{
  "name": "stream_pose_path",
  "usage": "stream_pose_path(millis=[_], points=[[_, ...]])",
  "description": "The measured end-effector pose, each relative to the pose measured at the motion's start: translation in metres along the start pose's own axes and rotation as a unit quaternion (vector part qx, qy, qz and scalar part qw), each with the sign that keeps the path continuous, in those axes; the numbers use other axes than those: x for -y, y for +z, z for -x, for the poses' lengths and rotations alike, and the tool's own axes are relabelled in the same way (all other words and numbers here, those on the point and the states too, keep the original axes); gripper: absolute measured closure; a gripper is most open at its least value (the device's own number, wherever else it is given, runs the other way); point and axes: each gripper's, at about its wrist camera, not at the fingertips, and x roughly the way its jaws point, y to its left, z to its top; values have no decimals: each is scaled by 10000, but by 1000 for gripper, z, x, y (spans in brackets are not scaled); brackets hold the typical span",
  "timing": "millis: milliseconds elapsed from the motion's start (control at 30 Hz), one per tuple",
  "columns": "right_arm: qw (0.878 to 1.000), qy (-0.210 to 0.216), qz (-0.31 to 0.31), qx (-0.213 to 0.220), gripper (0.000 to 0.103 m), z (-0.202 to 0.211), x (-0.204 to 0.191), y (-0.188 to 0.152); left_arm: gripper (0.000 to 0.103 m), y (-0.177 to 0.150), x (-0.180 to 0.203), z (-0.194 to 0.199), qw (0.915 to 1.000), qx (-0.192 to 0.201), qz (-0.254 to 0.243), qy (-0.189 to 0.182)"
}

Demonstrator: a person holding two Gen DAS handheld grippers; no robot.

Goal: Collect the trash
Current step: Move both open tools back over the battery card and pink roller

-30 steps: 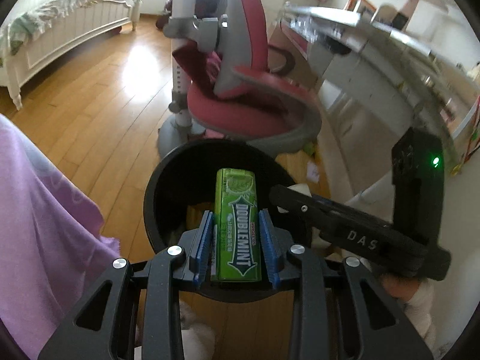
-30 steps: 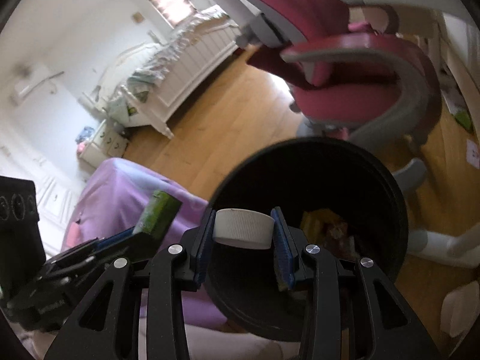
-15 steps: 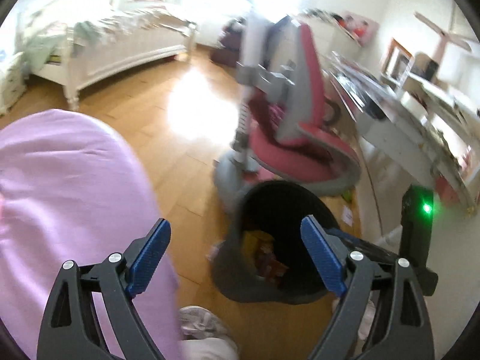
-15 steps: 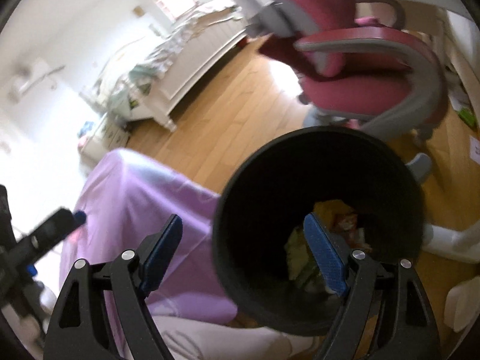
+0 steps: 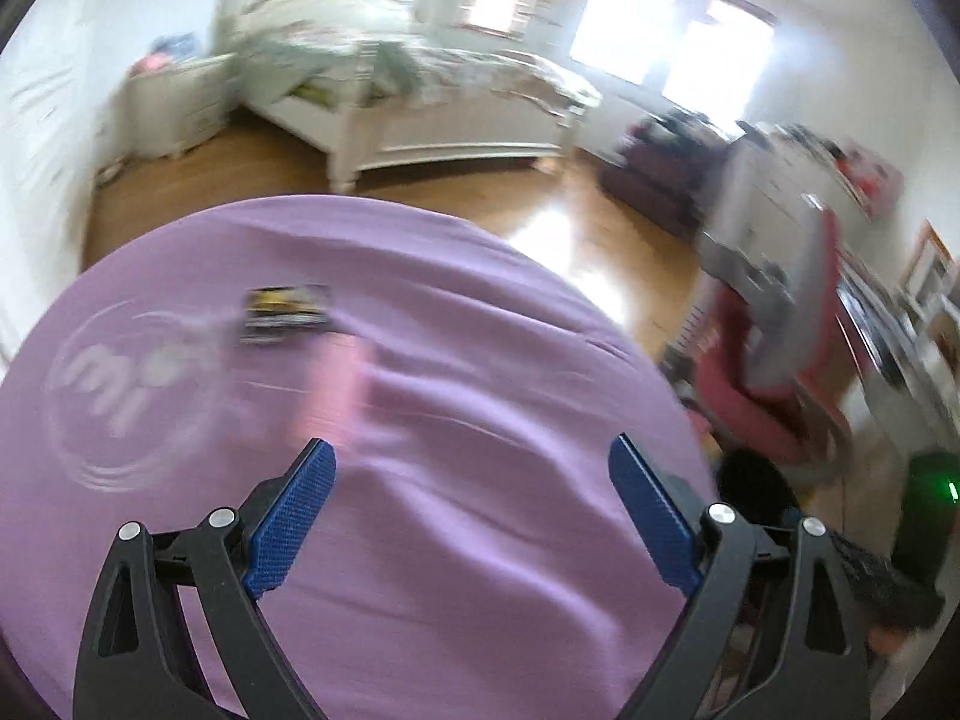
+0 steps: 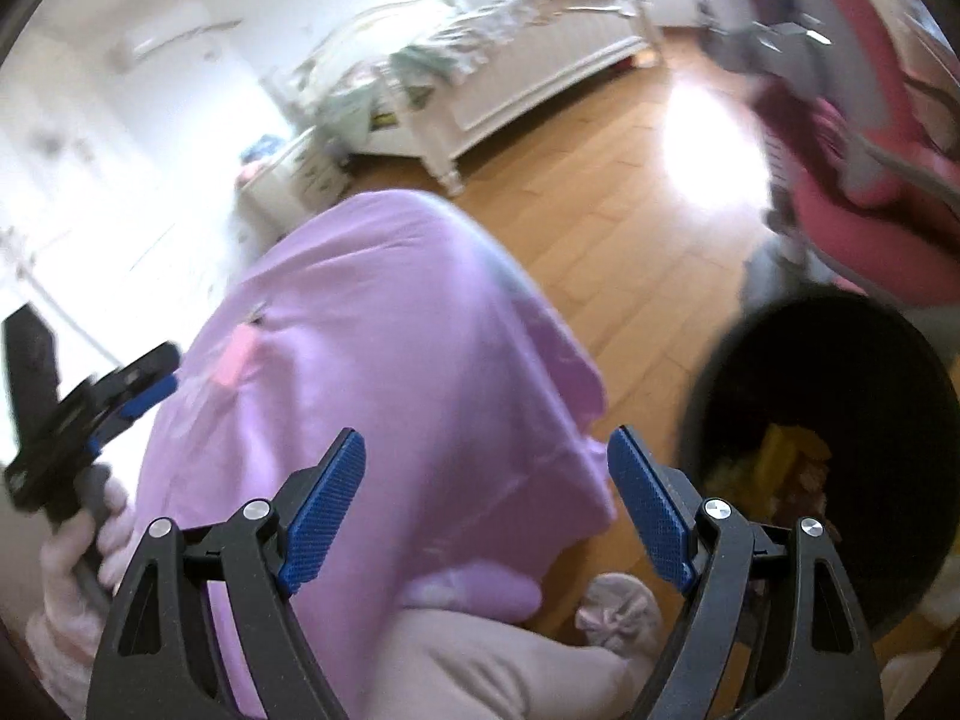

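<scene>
My left gripper is open and empty, hovering over a round table under a purple cloth. On that cloth lie a dark yellow-and-black wrapper and a blurred pink piece, both ahead of the fingers. My right gripper is open and empty too, above the cloth's edge. The black trash bin stands to its right on the floor, with yellow and red wrappers inside. The left gripper shows at the far left of the right wrist view, held by a gloved hand.
A pink swivel chair stands beyond the bin beside a desk. A white bed and nightstand line the far wall across the wooden floor. A slippered foot rests near the bin.
Both grippers opened and dropped the green gum pack and white cap into the bin. Then both swung left, away from the bin and over the purple-covered table.
</scene>
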Motion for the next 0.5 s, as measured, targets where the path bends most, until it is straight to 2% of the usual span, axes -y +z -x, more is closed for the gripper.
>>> stream_pose_path(millis=[100,233,300,400,500], points=[[9990,191,409,-78,21,-11,-39,8,11,18,-44,-7,9990,12,347,271],[9940,483,953,-255,21,-37,-100,17,12,44,-83,-39,9959,-183,614,636],[9897,589,1265,-332,21,-52,-130,21,12,56,-88,-60,9949,-332,506,803],[9836,602,1646,-426,21,-74,-165,29,12,65,-88,-88,9941,-619,337,826],[9804,626,1784,-547,21,-99,-189,39,12,71,-87,-108,9928,-737,146,937]])
